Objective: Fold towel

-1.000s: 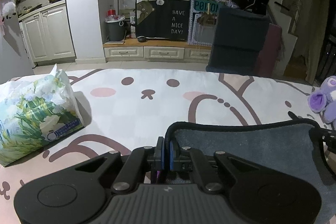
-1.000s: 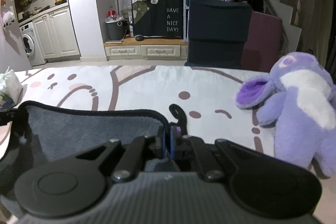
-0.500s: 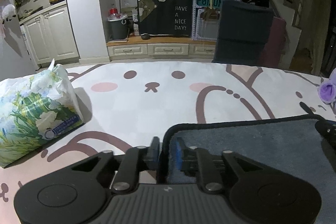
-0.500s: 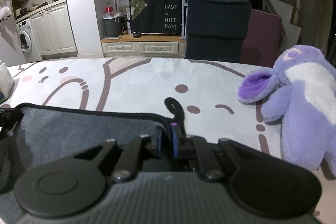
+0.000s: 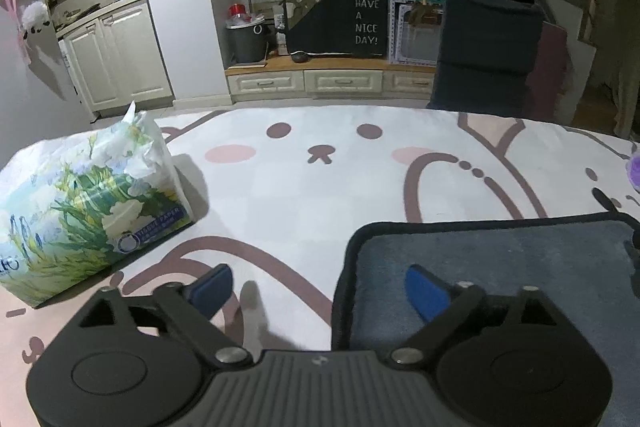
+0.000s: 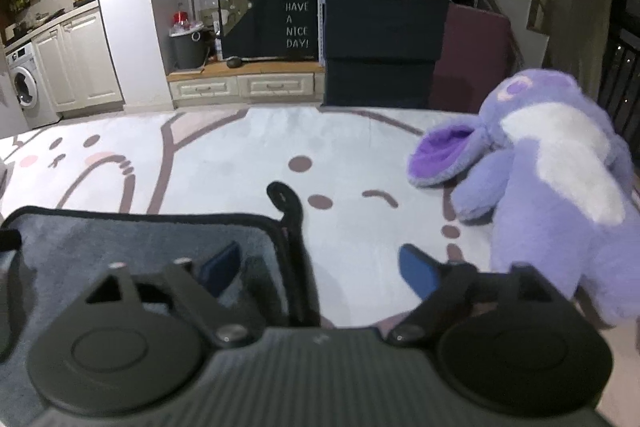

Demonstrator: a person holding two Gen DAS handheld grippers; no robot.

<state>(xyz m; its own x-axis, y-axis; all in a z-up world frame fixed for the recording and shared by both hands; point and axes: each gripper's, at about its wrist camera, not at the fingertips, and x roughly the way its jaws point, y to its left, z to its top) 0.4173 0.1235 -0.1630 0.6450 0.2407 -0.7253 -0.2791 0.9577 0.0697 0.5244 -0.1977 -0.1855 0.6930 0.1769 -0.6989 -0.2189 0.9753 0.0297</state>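
A grey towel (image 5: 500, 255) with a black hem lies flat on the bear-print table cover (image 5: 320, 187). My left gripper (image 5: 320, 291) is open and straddles the towel's left edge, with one blue finger on the cover and the other over the towel. In the right wrist view the towel (image 6: 140, 239) lies at the lower left with its black hanging loop (image 6: 286, 201) sticking out. My right gripper (image 6: 320, 269) is open and straddles the towel's right edge.
A flower-print tissue pack (image 5: 88, 203) stands on the table to the left. A purple plush toy (image 6: 540, 179) lies on the right. A dark chair (image 6: 384, 43) stands beyond the far table edge.
Both grippers were shut on the towel's corners one second ago. Both have opened and let the towel go, and it now lies flat on the table.
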